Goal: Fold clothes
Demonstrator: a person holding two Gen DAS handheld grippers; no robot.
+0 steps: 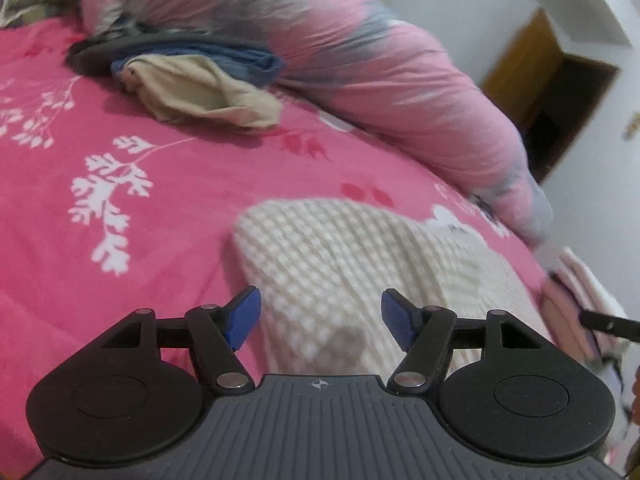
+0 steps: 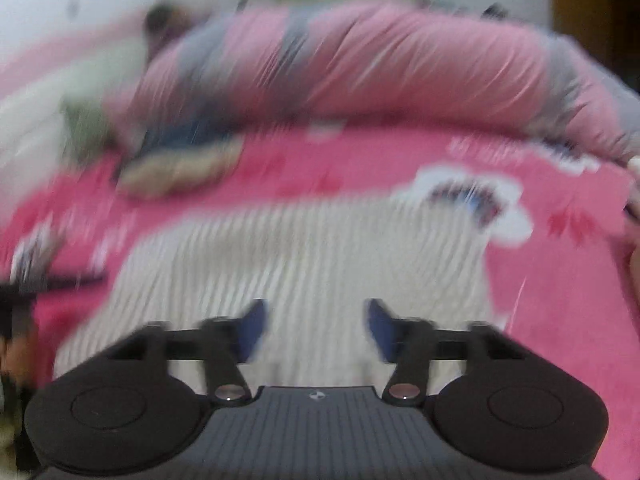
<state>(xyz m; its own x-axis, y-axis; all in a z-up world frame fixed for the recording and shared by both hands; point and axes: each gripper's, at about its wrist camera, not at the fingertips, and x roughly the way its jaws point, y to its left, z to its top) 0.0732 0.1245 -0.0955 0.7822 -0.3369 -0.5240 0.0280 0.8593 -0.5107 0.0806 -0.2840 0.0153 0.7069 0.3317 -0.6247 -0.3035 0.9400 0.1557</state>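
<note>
Hovering with both my grippers, left (image 1: 320, 316) and right (image 2: 316, 328), jaws spread and empty, over one cream knit sweater (image 1: 352, 256) near the pink bedsheet's (image 1: 160, 208) near edge; one clothes pile (image 1: 192, 80) beyond.

My left gripper (image 1: 320, 318) tilts downward, its blue-padded fingers (image 1: 244, 316) spread apart with nothing pinched between them. My right gripper (image 2: 316, 330) also angles downward, heavily blurred, its jaws likewise parted and holding nothing.
</note>
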